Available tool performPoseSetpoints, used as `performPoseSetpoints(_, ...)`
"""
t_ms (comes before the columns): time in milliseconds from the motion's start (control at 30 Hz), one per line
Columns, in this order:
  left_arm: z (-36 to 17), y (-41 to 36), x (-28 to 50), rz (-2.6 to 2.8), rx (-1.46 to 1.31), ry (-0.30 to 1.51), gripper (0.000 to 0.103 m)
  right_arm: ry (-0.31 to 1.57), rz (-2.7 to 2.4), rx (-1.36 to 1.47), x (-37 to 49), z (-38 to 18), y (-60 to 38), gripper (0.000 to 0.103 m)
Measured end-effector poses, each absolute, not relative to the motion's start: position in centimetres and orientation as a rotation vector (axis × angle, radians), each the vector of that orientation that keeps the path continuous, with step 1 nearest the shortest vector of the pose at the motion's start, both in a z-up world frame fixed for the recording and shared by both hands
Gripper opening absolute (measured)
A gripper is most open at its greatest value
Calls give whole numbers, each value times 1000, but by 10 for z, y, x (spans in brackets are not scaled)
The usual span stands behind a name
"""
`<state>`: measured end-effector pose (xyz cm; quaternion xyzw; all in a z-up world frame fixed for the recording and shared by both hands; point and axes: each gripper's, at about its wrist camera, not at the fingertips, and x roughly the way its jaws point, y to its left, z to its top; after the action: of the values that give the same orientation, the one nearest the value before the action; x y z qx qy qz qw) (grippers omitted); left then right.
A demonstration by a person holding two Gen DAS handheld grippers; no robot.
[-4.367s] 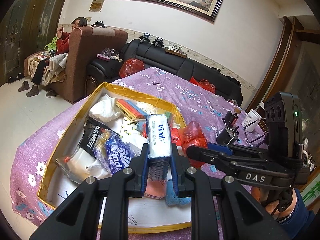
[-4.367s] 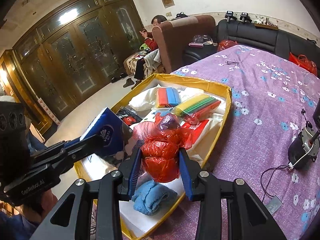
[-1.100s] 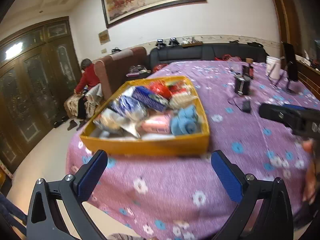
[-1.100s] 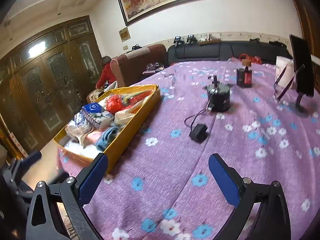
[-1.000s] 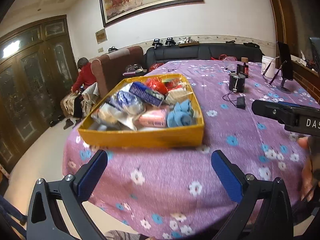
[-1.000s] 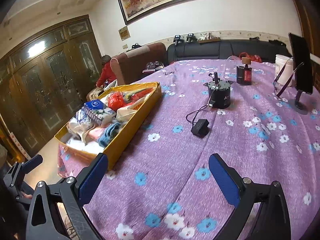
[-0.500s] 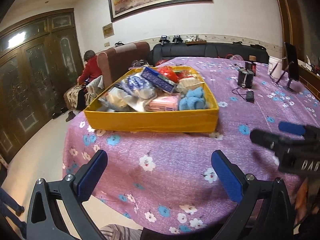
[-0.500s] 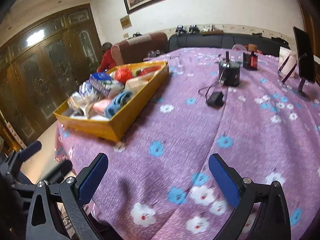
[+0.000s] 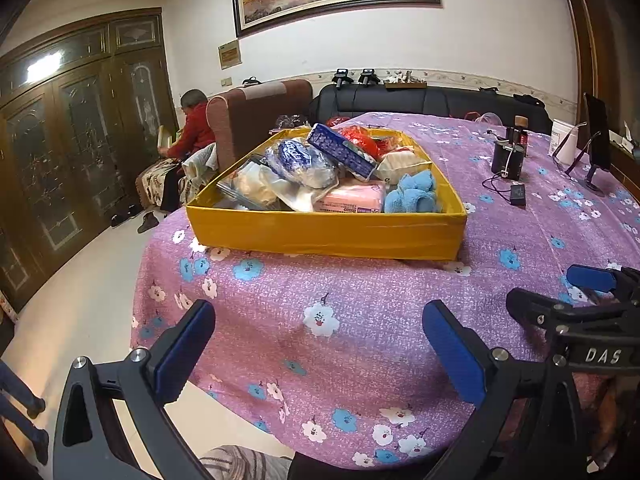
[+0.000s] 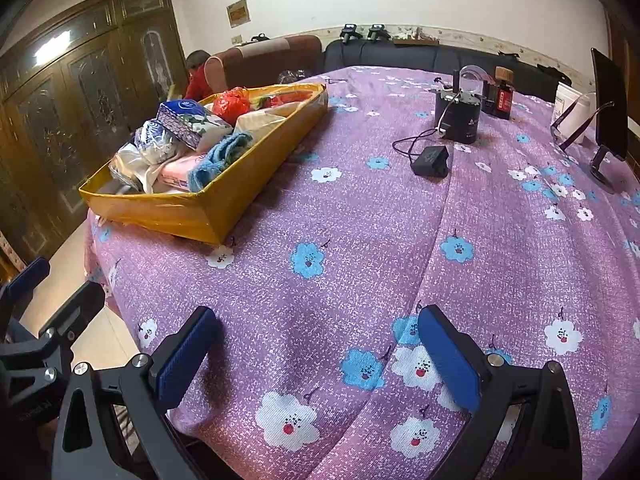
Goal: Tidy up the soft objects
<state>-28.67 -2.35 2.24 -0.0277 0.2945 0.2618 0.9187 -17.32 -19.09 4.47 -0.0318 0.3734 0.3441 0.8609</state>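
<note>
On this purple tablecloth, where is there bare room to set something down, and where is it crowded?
Bare cloth lies between the yellow box and the black adapter, and along the near edge by both open hand-held grippers. Crowded: inside the box, and around the black canister and brown bottle.

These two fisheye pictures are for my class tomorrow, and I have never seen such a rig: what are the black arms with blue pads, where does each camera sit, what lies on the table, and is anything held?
No robot here: a person holds a two-finger tool in each hand. Each picture comes from a camera on one tool, looking forward along its fingers. The left gripper and the right gripper are both wide open and hold nothing, low over the near edge of the purple flowered tablecloth. On it stands a yellow box filled with soft things: tissue packs, a pink packet, a blue towel and a red bag. To the right lie a small black device and its black adapter.
</note>
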Motion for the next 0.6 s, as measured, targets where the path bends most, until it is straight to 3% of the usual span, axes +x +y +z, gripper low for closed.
performPoseSetpoints(600,18,-26,-283,551,-38,619,103,723,733,-74,-183,42,-194,102)
